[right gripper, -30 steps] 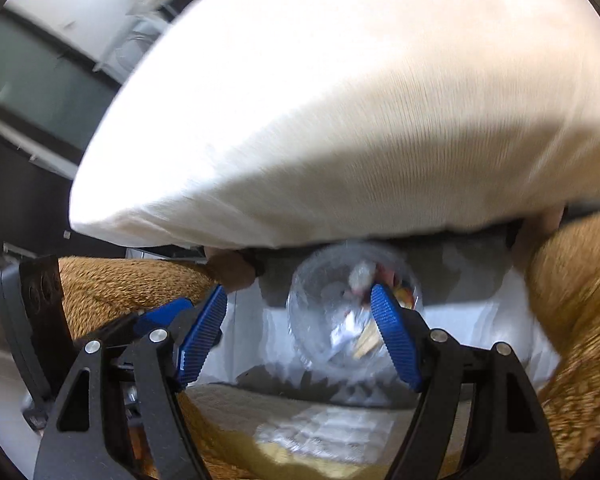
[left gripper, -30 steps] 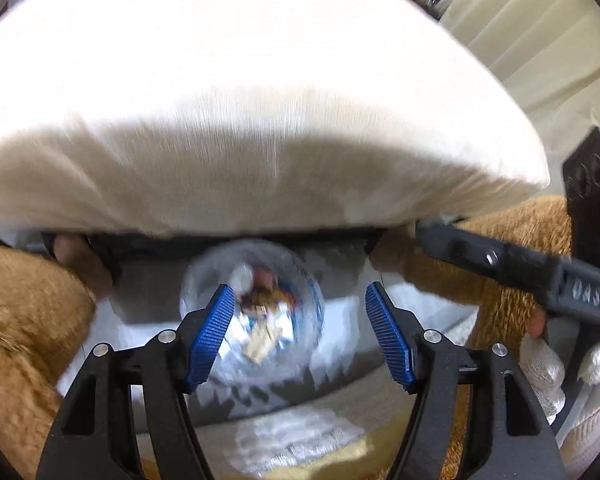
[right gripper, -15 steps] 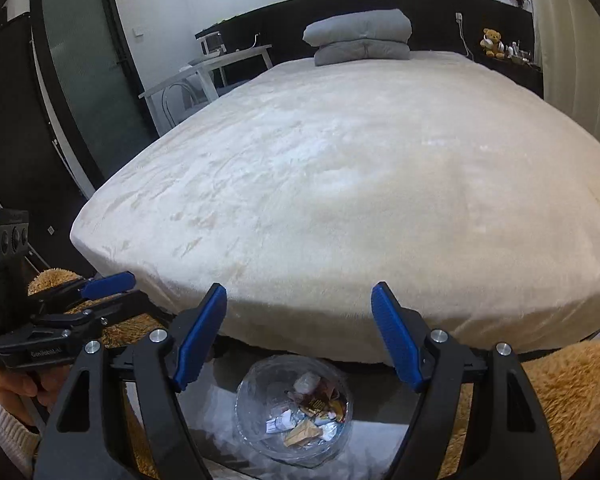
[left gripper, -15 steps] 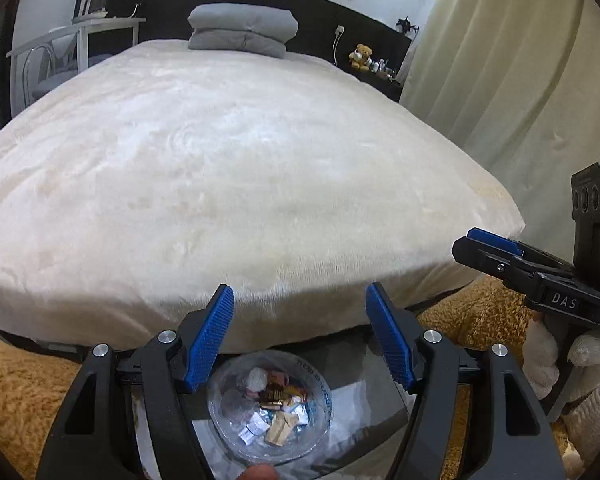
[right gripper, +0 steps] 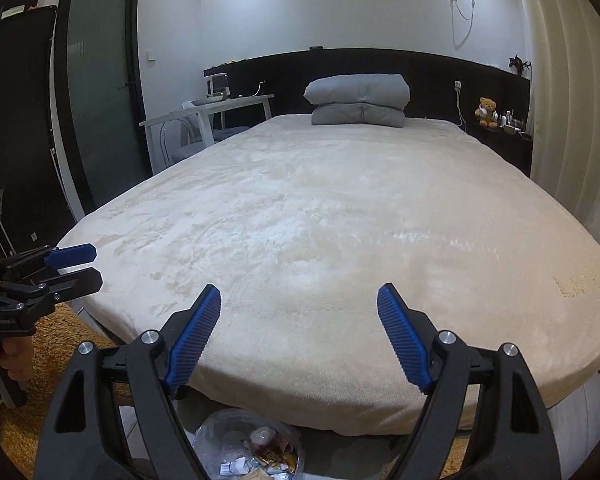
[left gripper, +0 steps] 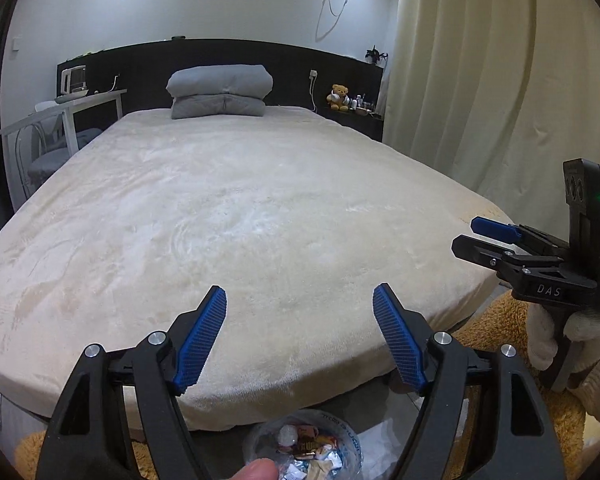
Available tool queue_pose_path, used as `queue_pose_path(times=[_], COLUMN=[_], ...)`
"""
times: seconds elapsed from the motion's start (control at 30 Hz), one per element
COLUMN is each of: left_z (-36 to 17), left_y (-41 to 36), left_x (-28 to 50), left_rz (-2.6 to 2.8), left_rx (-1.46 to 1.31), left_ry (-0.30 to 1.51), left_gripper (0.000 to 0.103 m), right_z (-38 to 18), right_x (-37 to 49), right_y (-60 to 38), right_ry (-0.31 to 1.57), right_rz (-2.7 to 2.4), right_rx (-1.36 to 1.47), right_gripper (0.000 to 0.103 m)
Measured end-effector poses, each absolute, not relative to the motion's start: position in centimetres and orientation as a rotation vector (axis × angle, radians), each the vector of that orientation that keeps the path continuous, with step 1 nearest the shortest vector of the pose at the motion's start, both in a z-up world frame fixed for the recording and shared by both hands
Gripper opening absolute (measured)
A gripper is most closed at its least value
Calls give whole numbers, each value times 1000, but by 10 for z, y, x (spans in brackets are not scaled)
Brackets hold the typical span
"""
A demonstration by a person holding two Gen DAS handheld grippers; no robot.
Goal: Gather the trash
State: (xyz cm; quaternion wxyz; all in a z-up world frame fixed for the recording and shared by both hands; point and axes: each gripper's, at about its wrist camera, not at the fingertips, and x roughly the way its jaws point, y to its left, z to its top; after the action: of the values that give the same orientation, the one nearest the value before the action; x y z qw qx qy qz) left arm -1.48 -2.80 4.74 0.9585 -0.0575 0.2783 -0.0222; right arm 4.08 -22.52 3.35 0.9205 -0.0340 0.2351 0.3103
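Note:
A clear plastic cup [left gripper: 304,450] holding several crumpled wrappers stands on the floor at the foot of the bed, low in both wrist views [right gripper: 252,446]. My left gripper [left gripper: 300,300] hangs above it over the bed's edge, its jaws opening with nothing between the blue pads. My right gripper [right gripper: 300,300] is likewise raised above the cup, jaws opening and empty. Each gripper also shows from the side in the other view: the right gripper [left gripper: 476,232] at the right, the left gripper [right gripper: 88,264] at the left. A fingertip [left gripper: 258,472] pokes in at the bottom edge.
A large bed with a cream blanket [left gripper: 240,216] fills the view, with grey folded bedding [left gripper: 220,92] at its head. A white desk [right gripper: 208,112] stands at the left, a curtain [left gripper: 500,80] at the right. An orange shaggy rug [right gripper: 56,344] lies beside the bed.
Both grippers have risen and tilted up from close over the cup to above the bed's edge. The cup has dropped to the bottom of both views, and both sets of jaws stand wider.

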Motion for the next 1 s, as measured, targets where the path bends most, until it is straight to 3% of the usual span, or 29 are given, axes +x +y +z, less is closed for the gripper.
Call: queue_pose_path(times=[0.13, 0.23, 1.0], left_z=[47, 44, 23], left_y=[-28, -23, -14], left_x=[-11, -8, -15], left_rz=[-54, -58, 27], left_rx=[-104, -120, -127], left_ry=[544, 524, 480], left_gripper=[86, 96, 97], right_z=[30, 24, 11], right_x=[47, 49, 43], right_y=[-223, -221, -213], right_ry=[455, 430, 395], right_rz=[635, 639, 615], right_rx=[-84, -94, -124], right_gripper=[84, 93, 93])
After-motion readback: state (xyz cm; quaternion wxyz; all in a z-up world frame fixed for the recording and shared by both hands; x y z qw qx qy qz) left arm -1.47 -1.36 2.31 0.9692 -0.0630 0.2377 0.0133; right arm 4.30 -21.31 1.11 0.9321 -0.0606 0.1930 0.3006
